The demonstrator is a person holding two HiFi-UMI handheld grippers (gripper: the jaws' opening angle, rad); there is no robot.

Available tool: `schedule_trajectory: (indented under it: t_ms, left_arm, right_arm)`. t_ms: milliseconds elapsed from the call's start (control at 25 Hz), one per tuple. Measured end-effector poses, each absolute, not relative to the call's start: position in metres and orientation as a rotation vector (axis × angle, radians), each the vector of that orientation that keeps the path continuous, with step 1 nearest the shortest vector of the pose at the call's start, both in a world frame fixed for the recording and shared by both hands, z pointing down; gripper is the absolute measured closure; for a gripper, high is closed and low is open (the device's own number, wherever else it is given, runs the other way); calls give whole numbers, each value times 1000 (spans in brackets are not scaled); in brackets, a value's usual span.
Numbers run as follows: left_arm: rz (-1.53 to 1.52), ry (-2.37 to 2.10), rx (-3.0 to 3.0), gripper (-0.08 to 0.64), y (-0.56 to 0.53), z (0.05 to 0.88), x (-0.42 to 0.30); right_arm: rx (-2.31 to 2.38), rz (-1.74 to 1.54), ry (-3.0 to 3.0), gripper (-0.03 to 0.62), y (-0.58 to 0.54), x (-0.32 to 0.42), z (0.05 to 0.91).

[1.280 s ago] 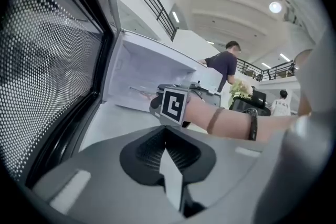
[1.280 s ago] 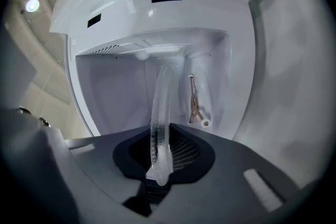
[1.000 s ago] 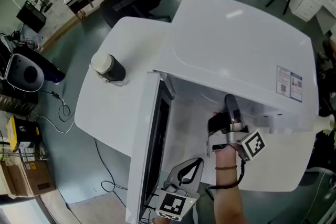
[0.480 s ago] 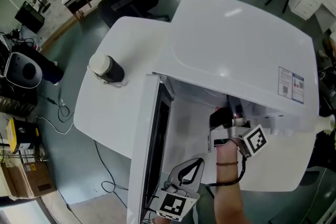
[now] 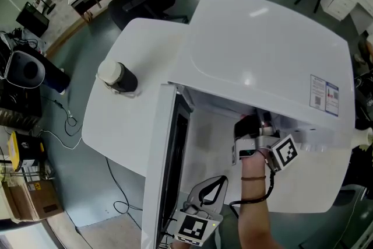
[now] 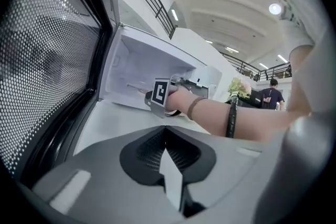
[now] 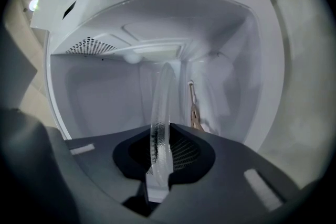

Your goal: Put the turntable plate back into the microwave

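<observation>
Worktop (image 5: 111,119): the white microwave (image 5: 268,49) is carried on it. A dark lidded container (image 5: 119,76) is set near the left edge, clear of the working path.
Door (image 5: 172,172): it is swung wide toward the front edge, so the opening is left free on its right side. The door face is judged the nearest thing to be knocked on the left.
Cavity (image 7: 105,97): white walls, ceiling and back are seen all round the glass. Room is ample ahead but tighter at the opening's frame, where the rim could be caught.
Turntable plate (image 7: 161,113): the clear glass is seen edge-on, reaching from the jaws into the cavity just past the front opening. Whether it is level with the floor cannot be told. It is best carried further in, levelled, centred over the middle of the floor and lowered until seated before it is let go.
Right gripper (image 5: 254,125): its jaws are pinched on the plate's near rim, partly under the microwave's top. A firm hold is advised, since glass is slippery.
Left gripper (image 6: 170,165): its jaws are pressed together on nothing. It is held low beside the door, near the front edge.
</observation>
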State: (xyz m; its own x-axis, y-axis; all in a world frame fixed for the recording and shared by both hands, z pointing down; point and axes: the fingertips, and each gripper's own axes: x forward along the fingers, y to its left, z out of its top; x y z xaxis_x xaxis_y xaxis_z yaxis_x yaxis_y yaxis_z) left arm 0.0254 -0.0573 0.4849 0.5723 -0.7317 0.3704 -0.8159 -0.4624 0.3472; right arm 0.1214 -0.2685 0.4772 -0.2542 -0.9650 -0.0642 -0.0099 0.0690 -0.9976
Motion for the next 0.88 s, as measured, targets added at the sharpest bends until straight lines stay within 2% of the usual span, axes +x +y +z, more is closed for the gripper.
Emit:
schedule_trajectory:
  t_ms: [880]
  left_arm:
    - [245,-1225,2337,561,-60,489,25]
  right_arm:
    - [-1095,-1329,1404,545,-282,128,479]
